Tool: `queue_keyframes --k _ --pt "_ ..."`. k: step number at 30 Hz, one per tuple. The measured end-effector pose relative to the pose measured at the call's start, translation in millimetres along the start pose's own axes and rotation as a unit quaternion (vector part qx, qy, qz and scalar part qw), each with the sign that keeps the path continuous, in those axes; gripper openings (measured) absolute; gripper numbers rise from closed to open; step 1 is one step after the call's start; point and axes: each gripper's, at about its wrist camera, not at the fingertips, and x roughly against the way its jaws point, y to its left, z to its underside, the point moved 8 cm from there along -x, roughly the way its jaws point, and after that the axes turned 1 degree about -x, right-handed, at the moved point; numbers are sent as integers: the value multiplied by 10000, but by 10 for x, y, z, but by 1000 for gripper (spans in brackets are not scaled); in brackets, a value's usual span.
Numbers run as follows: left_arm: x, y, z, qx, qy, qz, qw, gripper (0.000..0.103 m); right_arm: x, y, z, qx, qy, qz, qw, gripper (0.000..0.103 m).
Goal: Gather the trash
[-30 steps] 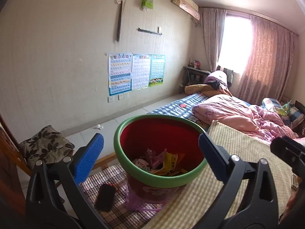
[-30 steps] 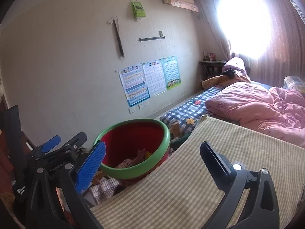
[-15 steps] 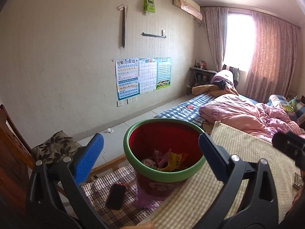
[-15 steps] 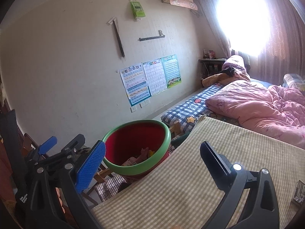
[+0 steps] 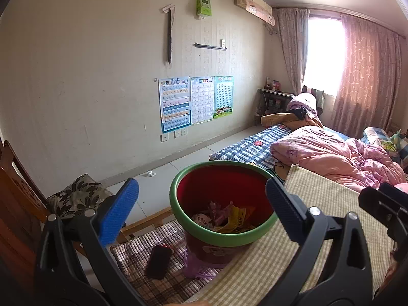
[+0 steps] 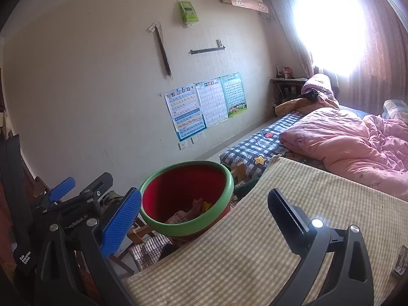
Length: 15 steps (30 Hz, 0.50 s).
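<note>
Holding both grippers spread and empty, we see the red bin [image 5: 224, 204] of wrappers dead ahead of our left gripper [image 5: 201, 204], nearer than our right gripper [image 6: 204, 219], from which it lies left.

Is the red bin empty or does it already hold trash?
Holds trash: the red bin has wrappers across its bottom, well below the rim.

Left gripper [image 5: 201, 204] and right gripper [image 6: 204, 211] — both empty, jaws spread wide (right one at 3 o'clock).
</note>
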Motion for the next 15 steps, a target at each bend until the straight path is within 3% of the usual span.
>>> queue_keyframes --k 15 --pt "-42 17 -12 2 52 -39 10000 98 -84 9 19 -3 58 -39 10000 96"
